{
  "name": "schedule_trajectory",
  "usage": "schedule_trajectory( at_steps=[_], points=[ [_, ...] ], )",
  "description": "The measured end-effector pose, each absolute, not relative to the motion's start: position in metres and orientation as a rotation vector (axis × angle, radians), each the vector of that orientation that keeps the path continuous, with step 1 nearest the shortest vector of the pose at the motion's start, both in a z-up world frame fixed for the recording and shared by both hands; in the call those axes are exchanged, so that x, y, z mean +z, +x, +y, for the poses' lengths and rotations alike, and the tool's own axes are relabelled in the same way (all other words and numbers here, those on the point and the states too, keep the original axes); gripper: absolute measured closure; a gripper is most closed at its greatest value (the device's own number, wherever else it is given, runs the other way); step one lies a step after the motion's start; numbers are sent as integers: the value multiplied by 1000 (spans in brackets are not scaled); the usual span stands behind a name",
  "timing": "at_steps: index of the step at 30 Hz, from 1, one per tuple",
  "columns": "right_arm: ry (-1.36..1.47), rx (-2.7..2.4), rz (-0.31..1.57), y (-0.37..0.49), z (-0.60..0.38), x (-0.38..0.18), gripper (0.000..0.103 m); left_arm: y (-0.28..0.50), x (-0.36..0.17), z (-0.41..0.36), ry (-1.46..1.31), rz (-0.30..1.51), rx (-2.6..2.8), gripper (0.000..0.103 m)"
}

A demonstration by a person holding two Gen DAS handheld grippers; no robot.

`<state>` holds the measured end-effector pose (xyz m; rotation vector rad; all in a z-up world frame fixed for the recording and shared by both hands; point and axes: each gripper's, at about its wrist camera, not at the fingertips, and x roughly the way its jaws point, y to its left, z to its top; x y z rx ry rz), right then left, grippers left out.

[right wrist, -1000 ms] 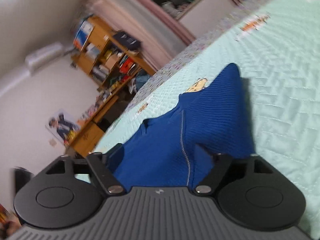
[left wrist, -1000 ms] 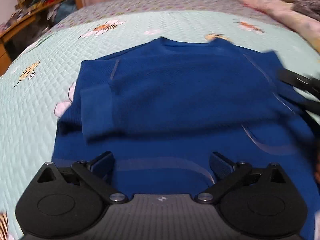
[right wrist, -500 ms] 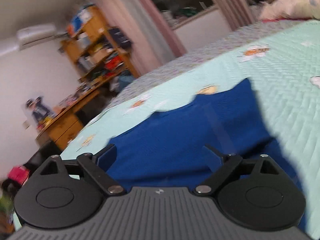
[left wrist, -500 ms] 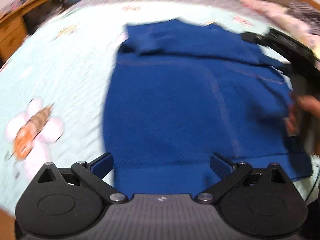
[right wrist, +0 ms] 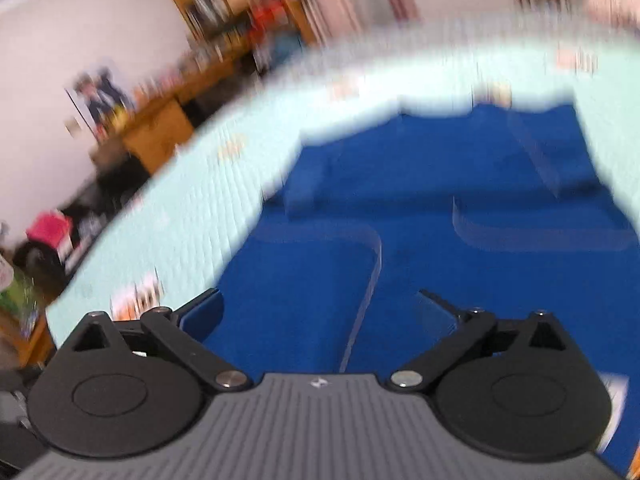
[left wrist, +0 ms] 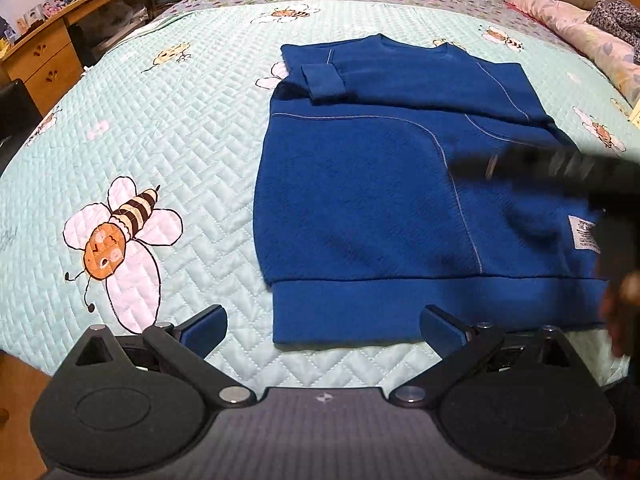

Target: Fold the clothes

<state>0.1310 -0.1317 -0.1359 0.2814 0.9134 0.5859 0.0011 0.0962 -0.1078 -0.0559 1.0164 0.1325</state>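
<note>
On the bed's bee-print quilt (left wrist: 168, 128) lies the blue sweater (left wrist: 360, 200), both sleeves folded across its body, hem nearest the camera. Left tongs (left wrist: 323, 330) stand spread, empty, above the hem; right tongs (right wrist: 320, 312) are opening with nothing between them. A good next fold would take both hem corners evenly. Wooden shelves (left wrist: 52, 52) and pillows (left wrist: 580, 32) border the bed.

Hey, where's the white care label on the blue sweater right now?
In the left wrist view, the white label sits near the right side of the blue sweater, just above its hem band, with the blurred right gripper crossing above it.
</note>
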Motion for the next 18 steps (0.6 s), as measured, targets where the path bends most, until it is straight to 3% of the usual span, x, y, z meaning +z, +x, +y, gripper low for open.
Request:
schedule_trajectory(
  at_steps=[2, 18],
  points=[
    [345, 537, 1037, 135, -135, -165, 2, 3, -109, 100, -69, 1006, 132, 1],
    [425, 433, 1083, 143, -131, -163, 0, 4, -123, 124, -214, 1005, 93, 1]
  ],
)
